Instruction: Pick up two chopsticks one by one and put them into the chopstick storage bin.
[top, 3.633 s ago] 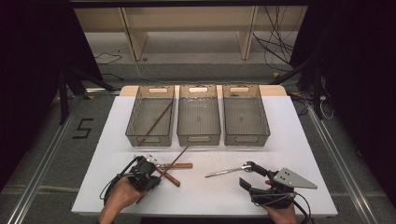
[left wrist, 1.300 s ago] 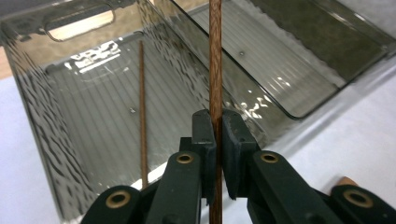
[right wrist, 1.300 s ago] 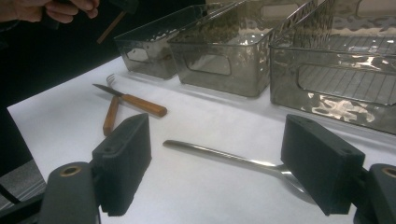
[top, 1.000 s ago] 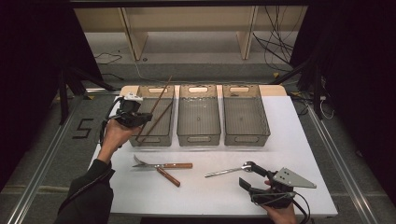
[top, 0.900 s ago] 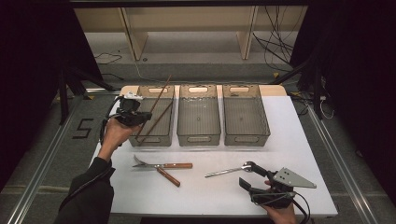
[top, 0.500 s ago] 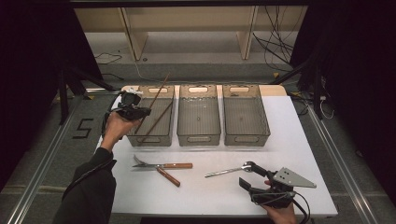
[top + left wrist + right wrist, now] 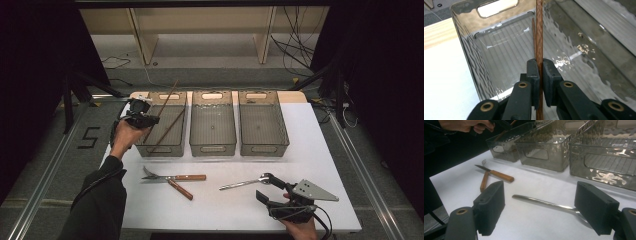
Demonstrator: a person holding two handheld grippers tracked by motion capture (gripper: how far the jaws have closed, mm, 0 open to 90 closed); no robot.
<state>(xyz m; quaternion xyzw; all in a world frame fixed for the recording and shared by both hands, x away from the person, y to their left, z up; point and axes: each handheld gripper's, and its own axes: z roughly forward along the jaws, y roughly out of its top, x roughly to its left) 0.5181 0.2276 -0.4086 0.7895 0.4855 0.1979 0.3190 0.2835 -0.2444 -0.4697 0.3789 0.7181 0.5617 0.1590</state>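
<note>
My left gripper hovers at the left rim of the left clear bin, shut on a brown chopstick that slants up over the bin. In the left gripper view the pads clamp the chopstick above the bin floor, and a second chopstick lies in the bin behind it. That second chopstick lies aslant in the bin. My right gripper rests open near the front edge, its jaws on either side of a metal utensil without touching it.
A wooden-handled knife and fork lie crossed at the table's front left. The middle bin and right bin stand beside the left one. The metal utensil points left from the right gripper.
The left gripper carried the chopstick from beside the knife and fork at the front up to the left bin, then shifted slightly and sank. The right gripper has stayed put.
</note>
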